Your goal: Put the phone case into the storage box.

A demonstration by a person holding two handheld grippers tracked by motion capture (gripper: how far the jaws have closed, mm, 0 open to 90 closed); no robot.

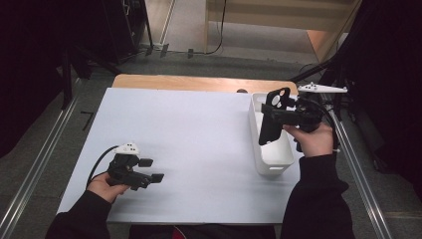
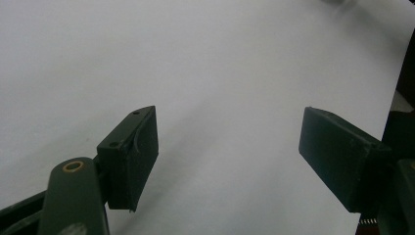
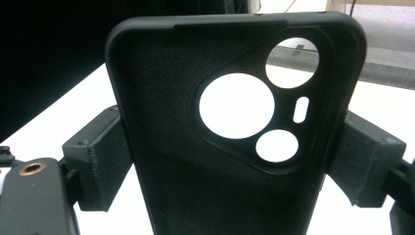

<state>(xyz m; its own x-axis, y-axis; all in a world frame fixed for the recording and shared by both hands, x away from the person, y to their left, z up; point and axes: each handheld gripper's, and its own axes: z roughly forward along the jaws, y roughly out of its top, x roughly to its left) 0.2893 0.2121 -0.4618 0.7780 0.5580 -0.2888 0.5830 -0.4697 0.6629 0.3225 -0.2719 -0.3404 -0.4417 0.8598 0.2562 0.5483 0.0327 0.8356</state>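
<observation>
Up close | right gripper (image 3: pixel 230 161) jaws clamp phone case (image 3: pixel 220 147) | camera cutouts visible

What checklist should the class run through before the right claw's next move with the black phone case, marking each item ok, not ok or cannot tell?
1. Right claw grips black rubbery phone case on both edges: ok.
2. Case hangs above long white plastic bin: ok.
3. Bin's inside free of other things: cannot tell.
4. Left claw open, nothing between its pads: ok.
5. Left claw far from the bin, over white table sheet: ok.
</observation>
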